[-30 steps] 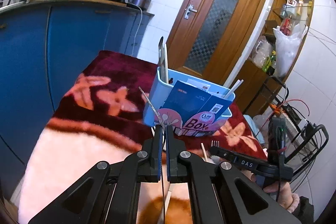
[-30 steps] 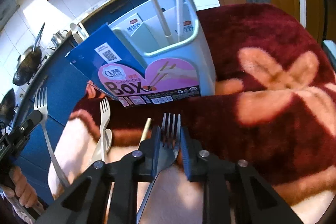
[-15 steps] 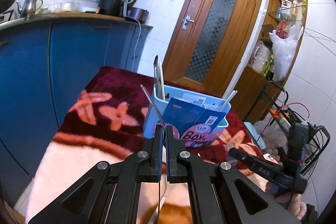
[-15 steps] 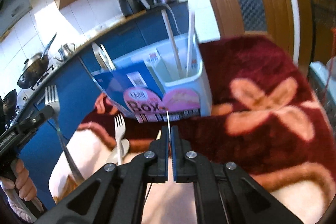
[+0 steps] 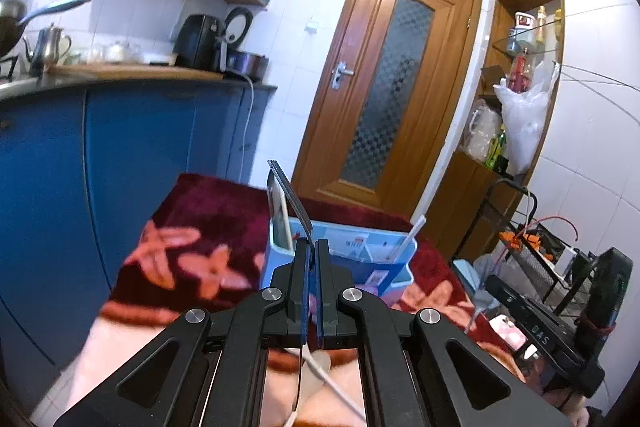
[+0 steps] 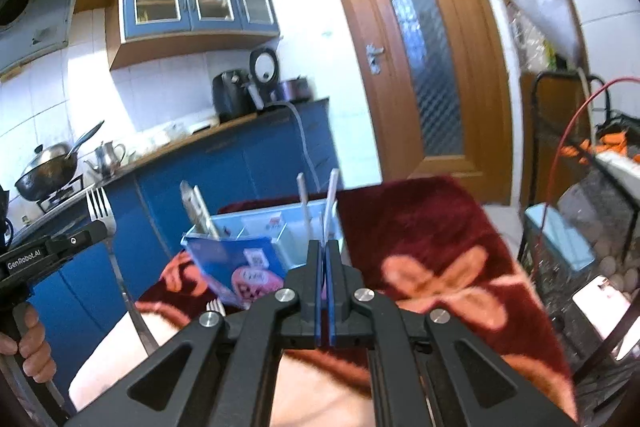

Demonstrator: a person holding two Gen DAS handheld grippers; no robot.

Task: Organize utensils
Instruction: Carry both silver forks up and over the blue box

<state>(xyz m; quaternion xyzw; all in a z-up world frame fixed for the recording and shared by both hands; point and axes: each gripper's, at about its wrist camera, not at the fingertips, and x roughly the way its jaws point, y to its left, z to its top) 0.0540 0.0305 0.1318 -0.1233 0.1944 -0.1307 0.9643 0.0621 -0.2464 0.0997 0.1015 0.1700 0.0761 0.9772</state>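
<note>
Risen well above the light-blue chopstick box point(image 5: 276, 259) since a second ago, both hands, with both views now looking over its rim toward the wooden door point(image 5: 384, 99). Closed fully in that time on a second fork point(image 5: 480, 301), the right gripper point(image 6: 324, 245), to the right of the box; in its own view, hardly more than a thin edge between the pads.

Left gripper point(image 5: 312, 243): pinched tight just below the tines of a steel fork point(image 6: 100, 211), tines up, handle hanging down, to the left of the box and near it.

Possible troubles, as a judgement only: turning of a smooth, thin fork between the pads because of so narrow a hold; catching of the tines on the loose paper label point(image 6: 236, 263) or on the two white chopsticks point(image 6: 332, 187) during lowering, enough perhaps to tip so light a box on the soft blanket point(image 5: 208, 211); knocking of the two grippers together by arriving at the narrow opening at once.

About the look of the box: upright on the dark red flowered blanket, divided in compartments, chopsticks leaning in the right one, flat utensils point(image 6: 196, 207) standing in the left one, the blue and pink label leaning on the front. Just in front of the box, flat on the blanket, one more fork point(image 6: 216, 305) and a white spoon point(image 5: 318, 373), not yet put away.
</note>
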